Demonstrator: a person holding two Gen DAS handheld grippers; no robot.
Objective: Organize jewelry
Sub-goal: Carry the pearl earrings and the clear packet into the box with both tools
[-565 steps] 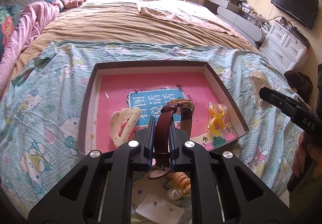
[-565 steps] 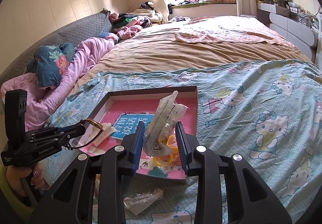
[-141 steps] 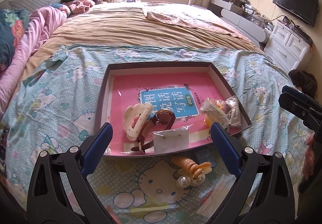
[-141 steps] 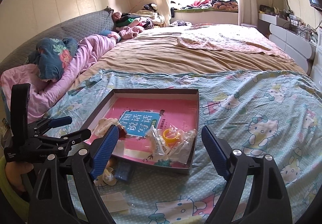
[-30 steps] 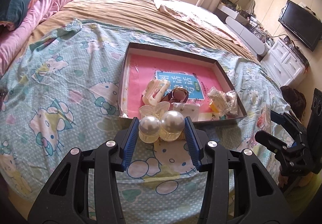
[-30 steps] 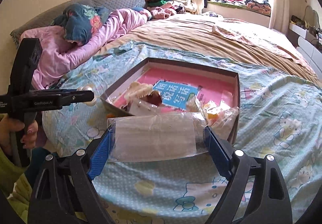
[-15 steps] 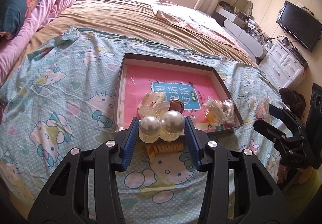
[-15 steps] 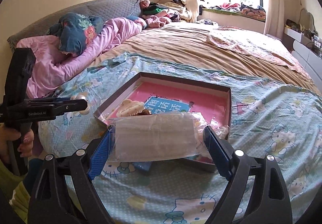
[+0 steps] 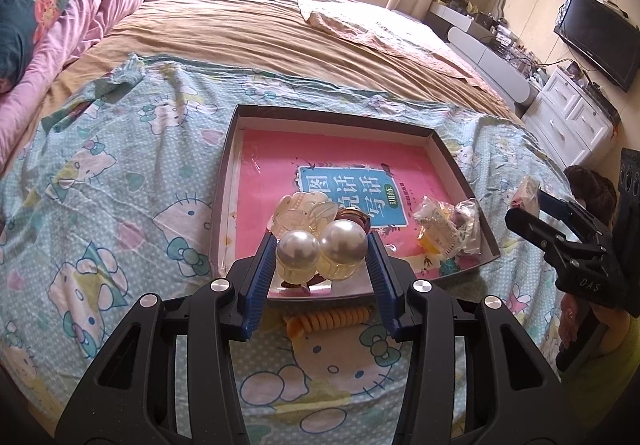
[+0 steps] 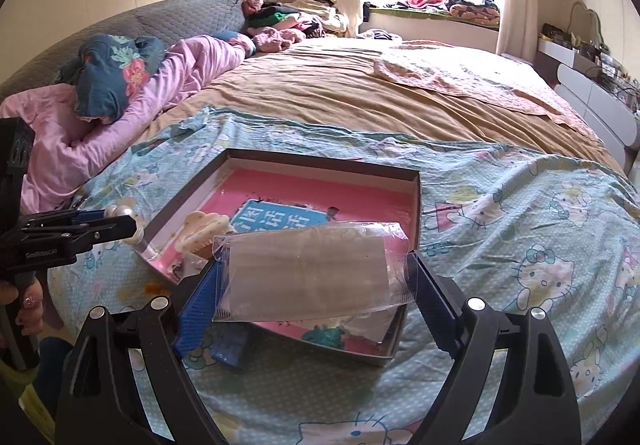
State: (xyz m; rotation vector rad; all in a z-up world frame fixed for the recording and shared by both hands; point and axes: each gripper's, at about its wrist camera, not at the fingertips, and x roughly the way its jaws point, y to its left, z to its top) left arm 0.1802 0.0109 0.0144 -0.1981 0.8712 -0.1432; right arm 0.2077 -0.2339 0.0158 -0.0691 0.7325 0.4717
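Note:
My left gripper (image 9: 322, 261) is shut on a hair clip with two large pearls (image 9: 322, 251), held above the near edge of the shallow box (image 9: 340, 121). The box has a pink floor and holds a cream claw clip (image 9: 304, 207), a brown watch and plastic bags with yellow rings (image 9: 446, 225). My right gripper (image 10: 316, 287) is shut on a clear plastic packet (image 10: 308, 271), held over the near right part of the box (image 10: 416, 201). An orange spiral hair tie (image 9: 326, 319) lies on the bedcover just in front of the box.
The box sits on a light blue cartoon-cat bedcover (image 9: 120, 173) over a tan bed (image 9: 260, 25). Pink bedding and pillows (image 10: 120, 105) lie at the left. A white dresser and a TV (image 9: 596, 41) stand at the right. A blue item (image 10: 232, 349) lies by the box.
Both grippers have moved closer to the box with their items still held. The pearl clip now hangs over the box's near edge, and the packet sits lower over the box.

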